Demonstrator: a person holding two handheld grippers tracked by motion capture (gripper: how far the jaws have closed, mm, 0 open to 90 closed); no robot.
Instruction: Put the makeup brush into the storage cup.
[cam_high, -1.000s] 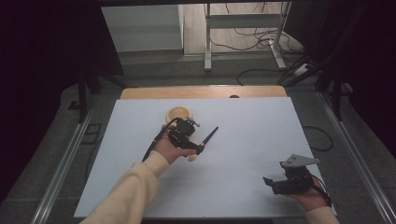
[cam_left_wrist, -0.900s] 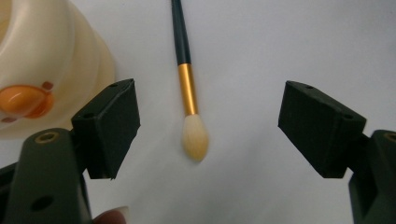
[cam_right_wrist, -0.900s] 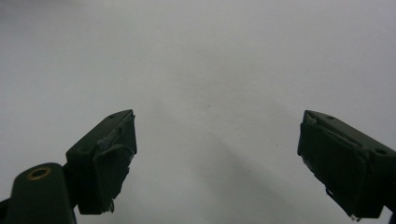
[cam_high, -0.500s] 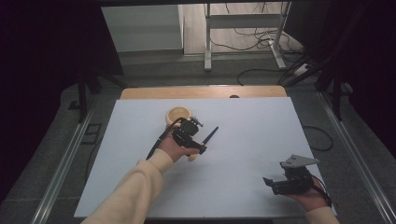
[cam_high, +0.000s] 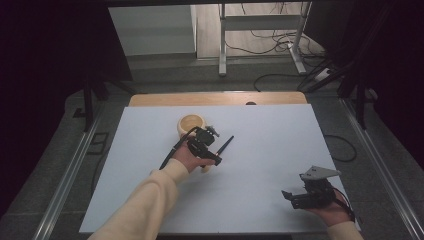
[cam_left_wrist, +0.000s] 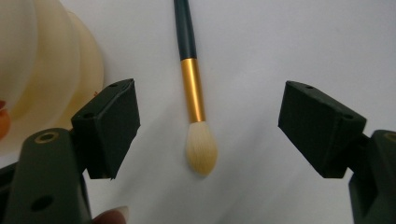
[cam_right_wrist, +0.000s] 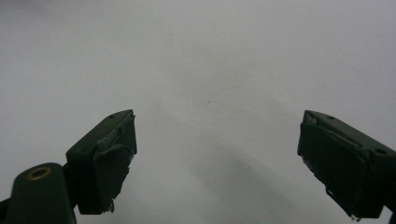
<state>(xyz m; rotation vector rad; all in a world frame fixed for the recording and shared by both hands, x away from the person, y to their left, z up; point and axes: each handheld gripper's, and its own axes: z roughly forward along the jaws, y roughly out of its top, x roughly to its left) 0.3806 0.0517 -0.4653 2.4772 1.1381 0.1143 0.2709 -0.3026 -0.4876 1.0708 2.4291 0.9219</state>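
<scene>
Left gripper (cam_left_wrist: 208, 126) over brush (cam_left_wrist: 195, 100) beside cream bowl (cam_high: 193, 125), jaws apart; right gripper (cam_right_wrist: 217, 161) well apart from bowl, jaws apart.

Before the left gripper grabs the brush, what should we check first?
1. Left gripper open wide enough: ok, its jaws stand apart on both sides of the brush.
2. Brush lined up between the jaws: ok, the gold band and the bristles lie in the gap.
3. Brush free to lift: ok, it lies flat on the white table with nothing on it.
4. Cup out of the way: cannot tell, it sits close beside one jaw.
5. Jaws low enough to pinch the brush: cannot tell from these views.
6. Right gripper clear of the work: ok, open and far off near the table's near edge.
</scene>
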